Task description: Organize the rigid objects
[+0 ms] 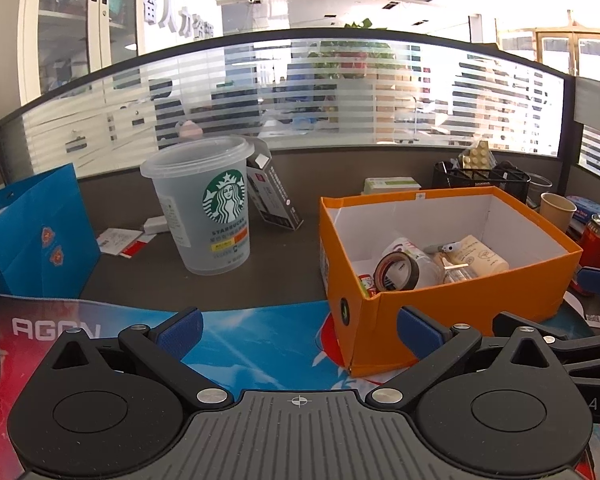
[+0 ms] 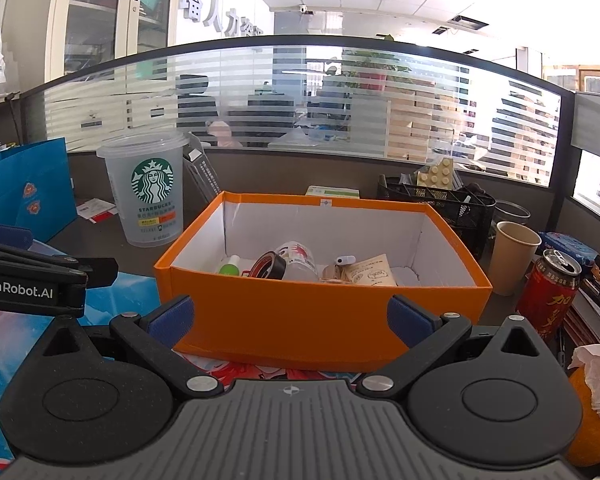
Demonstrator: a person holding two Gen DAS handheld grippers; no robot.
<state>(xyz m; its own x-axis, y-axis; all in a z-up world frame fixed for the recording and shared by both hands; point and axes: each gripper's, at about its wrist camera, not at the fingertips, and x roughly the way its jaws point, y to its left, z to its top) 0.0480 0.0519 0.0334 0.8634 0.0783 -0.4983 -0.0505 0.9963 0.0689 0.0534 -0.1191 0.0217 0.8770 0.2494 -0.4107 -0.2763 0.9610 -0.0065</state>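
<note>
An orange box [image 1: 460, 300] [image 2: 320, 320] with a white inside stands on the desk. In it lie a roll of dark tape [image 1: 396, 270] [image 2: 269, 266], a clear jar [image 2: 298, 258], a cream bottle [image 1: 478, 258] and a small green-capped item [image 2: 229, 268]. My left gripper [image 1: 300, 328] is open and empty, just left of the box's near corner. My right gripper [image 2: 290, 316] is open and empty, right in front of the box's near wall. The left gripper's body also shows in the right wrist view [image 2: 32, 280].
A clear Starbucks cup [image 1: 204, 208] [image 2: 148, 192] stands left of the box, with a dark carton [image 1: 274, 196] leaning behind it. A blue paper bag [image 1: 28, 236] is at far left. A black mesh organiser [image 2: 440, 208], paper cup [image 2: 514, 256] and red can [image 2: 550, 292] stand right.
</note>
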